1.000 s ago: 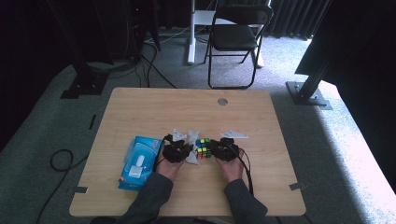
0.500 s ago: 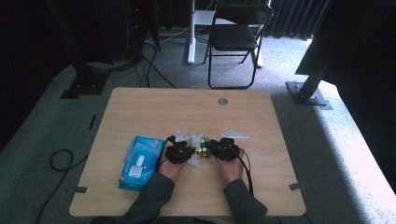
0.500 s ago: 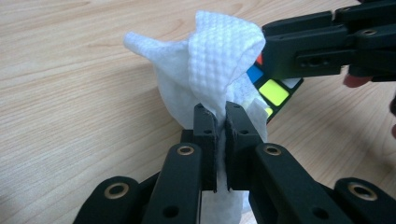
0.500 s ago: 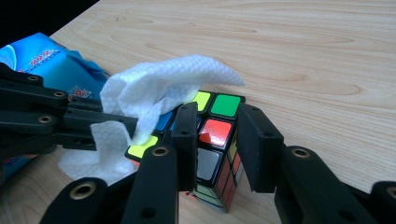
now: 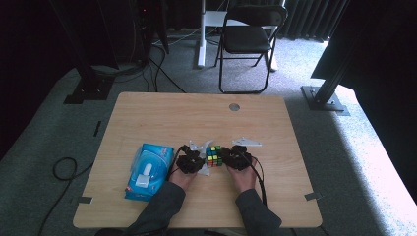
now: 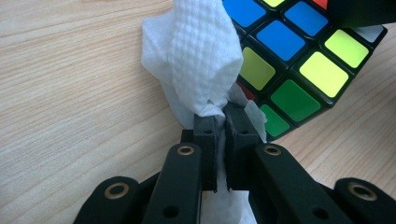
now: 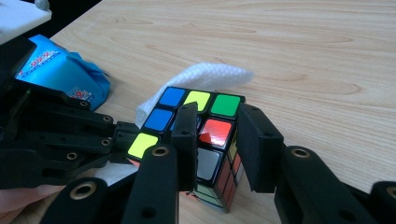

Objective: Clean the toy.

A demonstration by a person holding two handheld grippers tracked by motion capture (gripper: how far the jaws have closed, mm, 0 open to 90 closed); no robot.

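Pinching a quilted white tissue [image 6: 203,60], left fingers [image 6: 205,128]; right fingers [image 7: 184,135] clamping the glossy cube [image 7: 205,135].

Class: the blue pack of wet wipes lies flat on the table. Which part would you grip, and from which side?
Grip the pack of wet wipes across its narrow width, coming straight down from above. It lies flat with its long edges free; the left claw works just to its right, so stay toward its left half.

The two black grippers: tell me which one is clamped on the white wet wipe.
The left gripper: its jaws pinch the white textured wipe against the multicoloured puzzle cube. The right gripper grips that cube instead.
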